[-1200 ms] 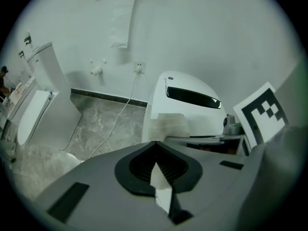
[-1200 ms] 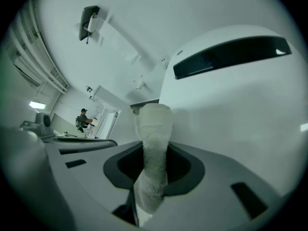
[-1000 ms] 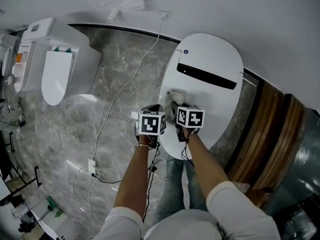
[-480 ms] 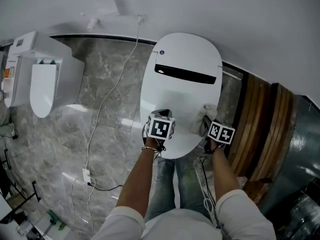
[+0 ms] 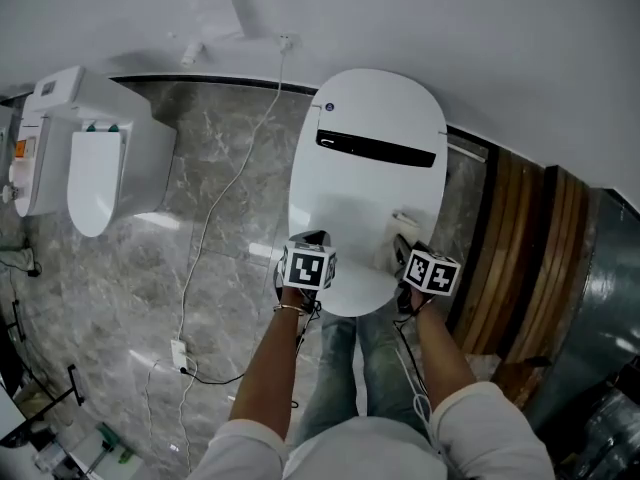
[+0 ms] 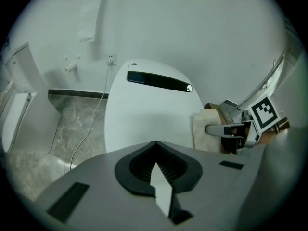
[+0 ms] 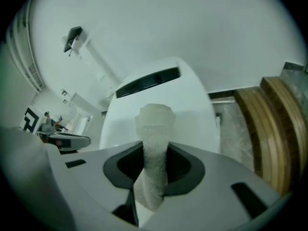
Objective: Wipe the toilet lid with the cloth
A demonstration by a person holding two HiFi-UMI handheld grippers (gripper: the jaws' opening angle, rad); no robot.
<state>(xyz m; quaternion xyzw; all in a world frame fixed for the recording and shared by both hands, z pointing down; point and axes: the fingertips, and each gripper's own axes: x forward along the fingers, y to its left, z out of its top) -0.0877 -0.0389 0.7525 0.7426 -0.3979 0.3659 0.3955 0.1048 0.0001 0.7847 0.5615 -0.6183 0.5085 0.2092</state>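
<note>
While the left hand-held gripper (image 6: 154, 144) is pressed together, the right hand-held gripper (image 7: 154, 148) pinches the cloth (image 7: 155, 121) on the toilet lid (image 5: 368, 193).

Forearms (image 5: 272, 358) extended downward, left hand-held gripper (image 5: 310, 239) closed empty, right hand-held gripper (image 5: 403, 249) clamped on a cream terry cloth (image 7: 154, 141).

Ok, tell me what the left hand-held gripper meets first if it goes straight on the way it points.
Most likely the bare white toilet lid, which lies right ahead of the shut left hand-held gripper. The cloth sits off to the right, outside that line. Depth is hard to judge.
</note>
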